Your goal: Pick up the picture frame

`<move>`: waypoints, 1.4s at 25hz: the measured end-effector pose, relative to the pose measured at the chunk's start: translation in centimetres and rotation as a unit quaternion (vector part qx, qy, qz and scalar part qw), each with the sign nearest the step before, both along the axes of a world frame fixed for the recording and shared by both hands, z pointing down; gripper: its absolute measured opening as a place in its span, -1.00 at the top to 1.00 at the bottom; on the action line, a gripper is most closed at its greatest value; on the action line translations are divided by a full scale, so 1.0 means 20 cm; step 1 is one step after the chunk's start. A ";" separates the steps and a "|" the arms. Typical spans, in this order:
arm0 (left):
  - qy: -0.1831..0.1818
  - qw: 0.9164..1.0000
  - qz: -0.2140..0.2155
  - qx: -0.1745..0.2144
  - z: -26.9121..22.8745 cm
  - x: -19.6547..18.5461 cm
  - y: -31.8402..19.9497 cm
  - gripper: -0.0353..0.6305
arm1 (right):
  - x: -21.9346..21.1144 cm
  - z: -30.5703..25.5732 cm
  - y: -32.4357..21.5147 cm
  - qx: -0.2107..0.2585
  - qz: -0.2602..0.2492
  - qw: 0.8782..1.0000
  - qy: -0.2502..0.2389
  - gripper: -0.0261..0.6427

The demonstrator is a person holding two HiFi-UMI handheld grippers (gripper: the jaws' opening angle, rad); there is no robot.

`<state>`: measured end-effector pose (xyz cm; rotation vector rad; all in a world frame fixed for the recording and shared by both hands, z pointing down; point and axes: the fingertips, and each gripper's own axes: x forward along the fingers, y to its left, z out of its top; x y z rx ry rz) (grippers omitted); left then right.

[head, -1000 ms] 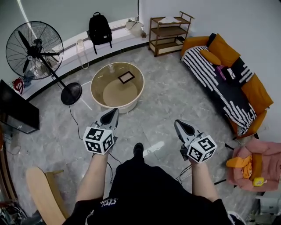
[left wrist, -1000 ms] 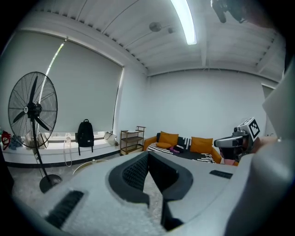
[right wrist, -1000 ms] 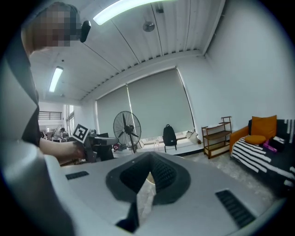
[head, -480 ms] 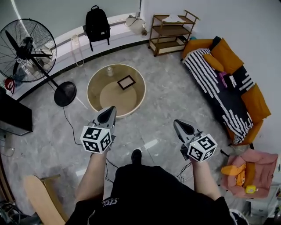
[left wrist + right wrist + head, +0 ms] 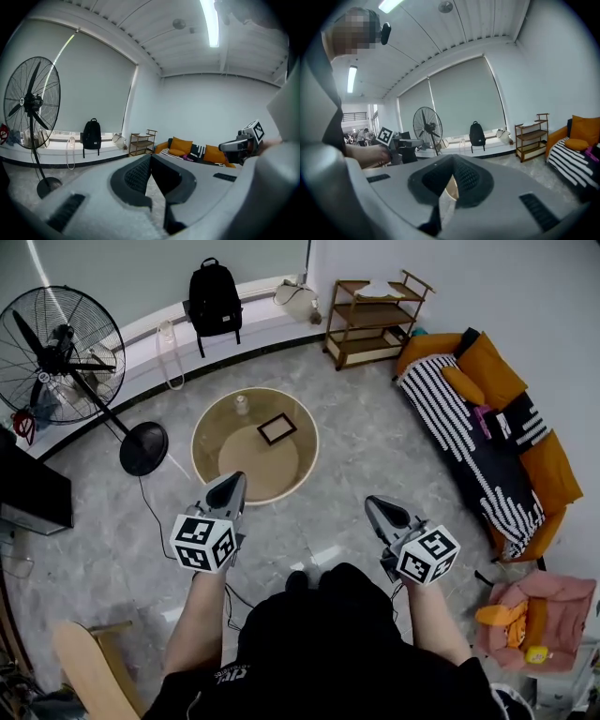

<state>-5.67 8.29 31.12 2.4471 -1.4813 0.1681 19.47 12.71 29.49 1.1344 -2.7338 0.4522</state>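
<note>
Ahead of my shut left gripper (image 5: 232,485) and right gripper (image 5: 373,508), the picture frame (image 5: 277,428) seems light, fragile; I'd pinch its edge.

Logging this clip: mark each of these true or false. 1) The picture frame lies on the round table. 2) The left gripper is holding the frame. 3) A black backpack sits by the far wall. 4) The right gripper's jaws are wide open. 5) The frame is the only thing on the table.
1) True: the picture frame lies flat on the round table.
2) False: the left gripper is shut with nothing between its jaws; the frame is on the table.
3) True: the backpack sits on the ledge by the far wall.
4) False: the right gripper is shut and empty.
5) False: a small container also stands there, apart from the frame.
</note>
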 end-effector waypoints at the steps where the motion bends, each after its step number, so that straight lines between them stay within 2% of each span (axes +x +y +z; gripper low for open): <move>1: -0.001 1.000 -0.002 -0.004 0.01 0.00 -0.01 0.87 | 0.00 0.01 -0.02 -0.001 -0.001 1.000 -0.004 0.91; 7: -0.016 1.000 -0.007 -0.024 0.07 0.01 -0.12 0.87 | -0.02 0.07 -0.20 -0.008 -0.012 0.999 -0.033 0.91; 13: -0.044 0.998 -0.018 -0.028 0.07 0.00 -0.39 0.87 | -0.03 0.18 -0.52 -0.024 -0.025 0.998 -0.055 0.91; 18: -0.046 0.998 -0.040 -0.035 0.08 0.04 -0.69 0.87 | -0.04 0.19 -0.87 -0.023 -0.065 0.996 -0.050 0.91; 22: -0.029 0.997 -0.055 -0.043 0.06 0.11 -0.98 0.87 | 0.00 0.17 -1.22 -0.025 -0.089 0.995 -0.037 0.91; 26: -0.029 0.996 -0.072 -0.039 0.03 0.14 -1.19 0.87 | 0.01 0.15 -1.53 -0.019 -0.122 0.992 -0.021 0.91; 29: -0.025 0.995 -0.091 -0.037 0.03 0.10 -1.28 0.87 | -0.08 0.16 -1.70 -0.016 -0.147 0.989 -0.004 0.91; 35: -0.031 0.993 -0.104 -0.043 0.07 -0.08 -1.33 0.87 | -0.38 0.17 -1.77 -0.022 -0.182 0.983 0.001 0.91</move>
